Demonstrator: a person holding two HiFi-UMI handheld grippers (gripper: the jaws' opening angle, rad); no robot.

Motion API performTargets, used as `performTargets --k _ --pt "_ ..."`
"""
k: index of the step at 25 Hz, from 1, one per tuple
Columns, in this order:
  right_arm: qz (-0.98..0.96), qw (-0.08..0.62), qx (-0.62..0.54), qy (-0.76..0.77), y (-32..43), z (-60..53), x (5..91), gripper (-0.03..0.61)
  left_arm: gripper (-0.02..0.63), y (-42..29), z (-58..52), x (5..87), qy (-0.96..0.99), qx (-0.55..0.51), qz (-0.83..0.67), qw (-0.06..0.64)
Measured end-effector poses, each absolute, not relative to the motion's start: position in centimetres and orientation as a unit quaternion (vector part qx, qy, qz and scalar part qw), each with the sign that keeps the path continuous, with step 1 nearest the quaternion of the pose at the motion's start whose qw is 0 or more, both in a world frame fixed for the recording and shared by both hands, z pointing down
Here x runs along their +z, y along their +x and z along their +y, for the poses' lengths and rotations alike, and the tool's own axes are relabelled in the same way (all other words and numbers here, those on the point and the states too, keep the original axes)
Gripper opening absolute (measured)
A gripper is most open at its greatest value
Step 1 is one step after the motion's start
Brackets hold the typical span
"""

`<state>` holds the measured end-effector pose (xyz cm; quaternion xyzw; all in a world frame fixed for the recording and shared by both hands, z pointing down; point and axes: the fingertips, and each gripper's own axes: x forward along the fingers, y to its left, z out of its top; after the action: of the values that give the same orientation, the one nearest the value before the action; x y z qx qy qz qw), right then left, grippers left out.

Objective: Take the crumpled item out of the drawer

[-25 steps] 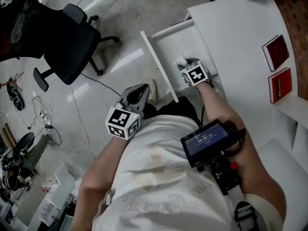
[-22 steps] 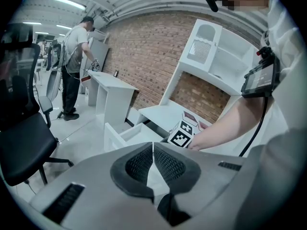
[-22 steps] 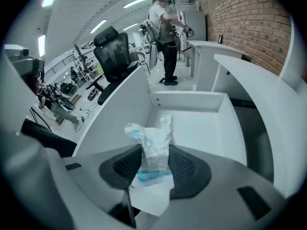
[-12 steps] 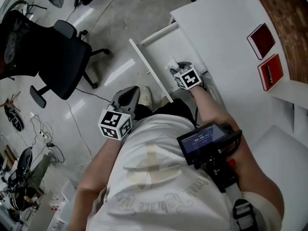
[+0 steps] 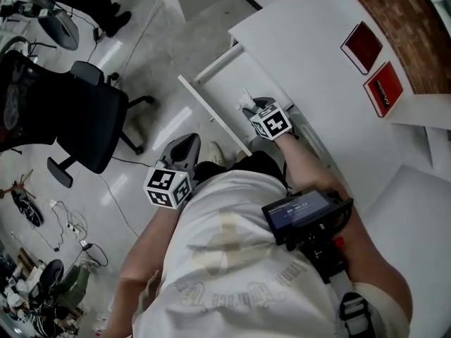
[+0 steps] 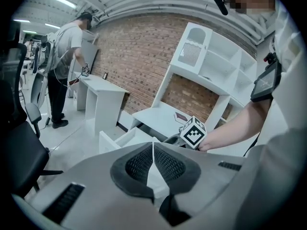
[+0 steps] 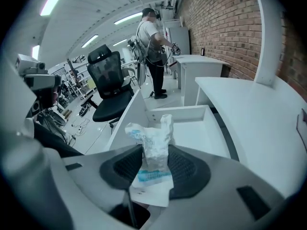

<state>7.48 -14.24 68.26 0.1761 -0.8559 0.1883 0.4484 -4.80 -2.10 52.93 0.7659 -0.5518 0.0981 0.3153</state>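
Note:
The crumpled item (image 7: 154, 143) is a white wrapper with blue print, twisted upright. My right gripper (image 7: 154, 163) is shut on it, and its top sticks out above the pads. In the head view that gripper (image 5: 252, 107) holds the crumpled item (image 5: 244, 98) over the near end of the open white drawer (image 5: 225, 83), whose floor (image 7: 201, 123) looks bare. My left gripper (image 5: 187, 142) hangs to the left of the drawer front, over the floor. In its own view its jaws (image 6: 153, 150) are shut with nothing between them.
The white desk (image 5: 310, 41) carries two red books (image 5: 361, 46) (image 5: 382, 89) at its back edge. A black office chair (image 5: 63, 118) stands on the floor to the left, with cables beyond it. A person (image 7: 152, 32) works at another white desk far behind.
The head camera has swung, so the desk and drawer sit further left and higher. The right gripper still holds the wrapper over the drawer; the left gripper stays by the body.

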Motion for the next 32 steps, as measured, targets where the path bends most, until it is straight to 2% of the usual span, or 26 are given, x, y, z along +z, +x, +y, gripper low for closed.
performTargets --k 13,32 --pt "-0.865 0.4 0.202 0.226 8.1 -14.0 65.0 0.169 0.028 -4.3 -3.8 51.5 0.809 0.096 -0.513 0.271" --pt "-0.887 0.282 0.196 0.308 9.2 -13.9 56.6 0.16 0.028 -4.8 -6.5 49.9 0.836 0.081 -0.491 0.233"
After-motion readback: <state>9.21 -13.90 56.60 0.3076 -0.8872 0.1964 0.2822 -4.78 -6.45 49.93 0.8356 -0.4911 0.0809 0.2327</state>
